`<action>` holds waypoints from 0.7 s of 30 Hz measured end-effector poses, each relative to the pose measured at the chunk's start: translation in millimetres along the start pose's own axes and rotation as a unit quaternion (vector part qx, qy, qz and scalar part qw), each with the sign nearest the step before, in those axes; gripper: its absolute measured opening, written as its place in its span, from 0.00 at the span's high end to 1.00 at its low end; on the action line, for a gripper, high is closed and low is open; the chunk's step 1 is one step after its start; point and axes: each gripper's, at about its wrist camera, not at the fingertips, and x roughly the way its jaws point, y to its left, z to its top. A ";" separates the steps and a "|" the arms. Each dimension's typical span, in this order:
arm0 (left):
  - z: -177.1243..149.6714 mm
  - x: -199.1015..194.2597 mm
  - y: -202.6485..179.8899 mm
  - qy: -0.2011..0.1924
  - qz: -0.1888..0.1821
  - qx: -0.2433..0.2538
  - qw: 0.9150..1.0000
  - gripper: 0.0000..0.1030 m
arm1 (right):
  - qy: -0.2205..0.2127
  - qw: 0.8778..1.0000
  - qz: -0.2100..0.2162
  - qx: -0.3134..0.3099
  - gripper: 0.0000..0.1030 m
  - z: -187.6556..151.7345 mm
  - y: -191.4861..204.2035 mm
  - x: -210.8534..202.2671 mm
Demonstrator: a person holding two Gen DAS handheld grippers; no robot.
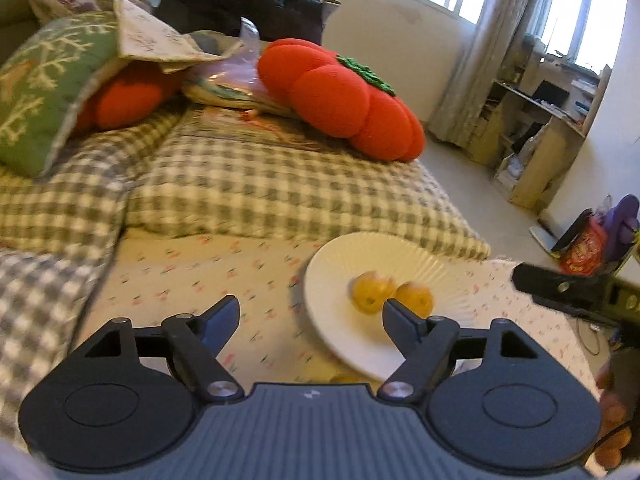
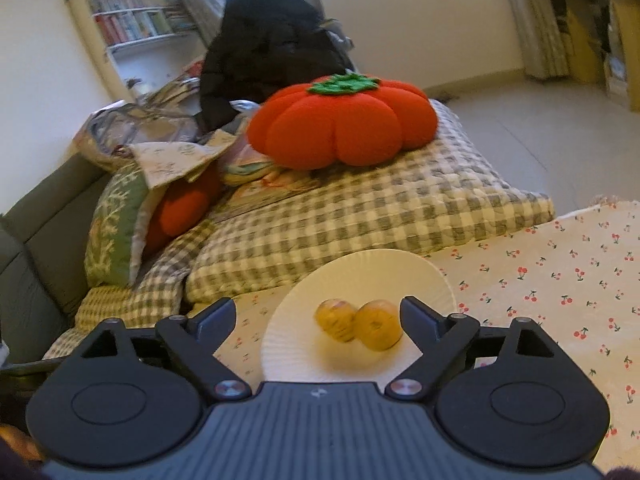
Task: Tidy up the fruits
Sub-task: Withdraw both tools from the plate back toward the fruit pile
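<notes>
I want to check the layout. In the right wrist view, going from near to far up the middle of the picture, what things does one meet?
Right gripper, open → two yellow fruits on the white plate → checked blanket → red tomato-shaped cushion → dark coat.

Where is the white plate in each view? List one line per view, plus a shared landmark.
Left wrist: white plate, lower centre-right, beyond the right jaw.
Right wrist: white plate, lower centre, between the open jaws.
Shared landmark: red pumpkin cushion on the checked blanket behind it.
</notes>
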 end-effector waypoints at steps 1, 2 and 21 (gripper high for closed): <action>-1.9 -5.1 4.2 -0.002 0.001 -0.005 1.000 0.27 | 0.000 1.000 0.002 -0.006 0.12 -3.4 3.6 -4.5; -5.2 -10.2 7.6 -0.003 0.002 -0.010 1.000 0.26 | 0.000 1.000 0.002 -0.012 0.11 -6.7 6.5 -9.1; -69.9 -48.7 35.3 0.030 0.046 -0.019 0.998 0.20 | 0.058 0.994 0.018 -0.089 0.10 -61.7 43.1 -26.4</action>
